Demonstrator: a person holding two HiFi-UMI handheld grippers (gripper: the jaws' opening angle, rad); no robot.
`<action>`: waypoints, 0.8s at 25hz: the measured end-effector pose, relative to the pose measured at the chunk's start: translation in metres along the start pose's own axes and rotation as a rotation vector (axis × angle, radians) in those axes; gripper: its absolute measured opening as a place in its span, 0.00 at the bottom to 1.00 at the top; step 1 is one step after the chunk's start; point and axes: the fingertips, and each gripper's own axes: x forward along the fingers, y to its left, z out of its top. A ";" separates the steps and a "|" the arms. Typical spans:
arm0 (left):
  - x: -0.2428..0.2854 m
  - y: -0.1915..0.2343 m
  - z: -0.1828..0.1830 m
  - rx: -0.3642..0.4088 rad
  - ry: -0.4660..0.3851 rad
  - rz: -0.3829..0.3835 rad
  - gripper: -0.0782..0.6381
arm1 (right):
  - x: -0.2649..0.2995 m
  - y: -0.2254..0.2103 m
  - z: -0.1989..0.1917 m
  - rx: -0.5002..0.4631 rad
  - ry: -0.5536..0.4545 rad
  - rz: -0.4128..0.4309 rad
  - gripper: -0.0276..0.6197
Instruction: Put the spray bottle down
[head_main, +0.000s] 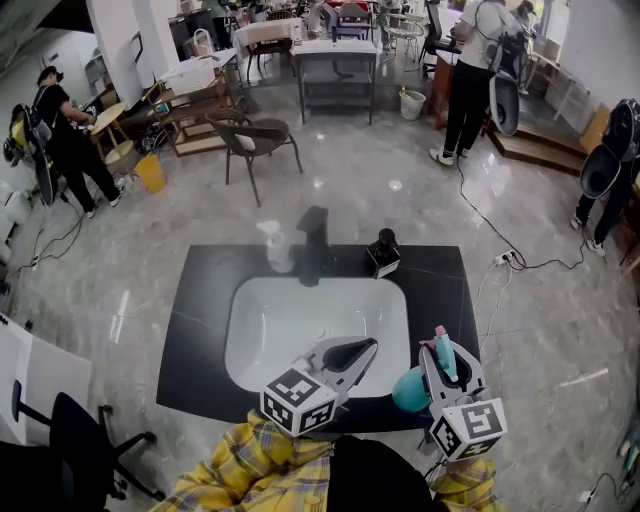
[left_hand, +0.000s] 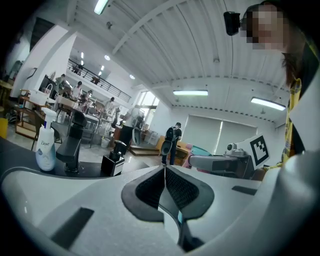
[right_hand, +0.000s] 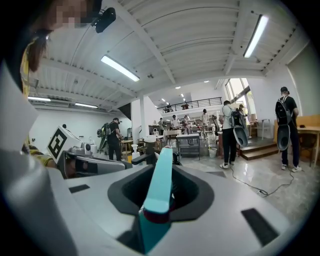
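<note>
- Spreading widest below both hands, the black worktop (head_main: 445, 290) lay with its near edge right under the tongs and a bare strip on its right side.
- Sunk in its middle was the white basin (head_main: 300, 320), taking up most of the room ahead.
- Over the basin's near rim, the left tongs (head_main: 372, 346) were pressed together with nothing between them.
- At the near right corner, the right tongs (head_main: 440, 352) were clamped on the spray bottle (head_main: 409, 390).
- Its teal neck ran along the jaws pointing away, and its round body hung on the basin side, clear of the surface.
- I judged the bare strip just ahead of the right hand the easiest landing, well away from the near edge.
- Behind the basin stood a faucet (head_main: 313, 245), a soap bottle (head_main: 277, 248) and a small black dispenser (head_main: 384, 254), all well apart from the bottle.
</note>
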 end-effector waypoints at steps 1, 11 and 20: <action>0.005 0.001 0.001 0.004 0.000 0.004 0.12 | 0.003 -0.006 0.001 0.001 -0.002 0.002 0.19; 0.053 0.012 0.001 -0.010 0.003 0.012 0.12 | 0.026 -0.058 0.003 0.012 -0.012 0.004 0.19; 0.087 0.019 -0.002 0.010 0.016 0.008 0.12 | 0.047 -0.097 0.003 -0.012 -0.027 -0.013 0.19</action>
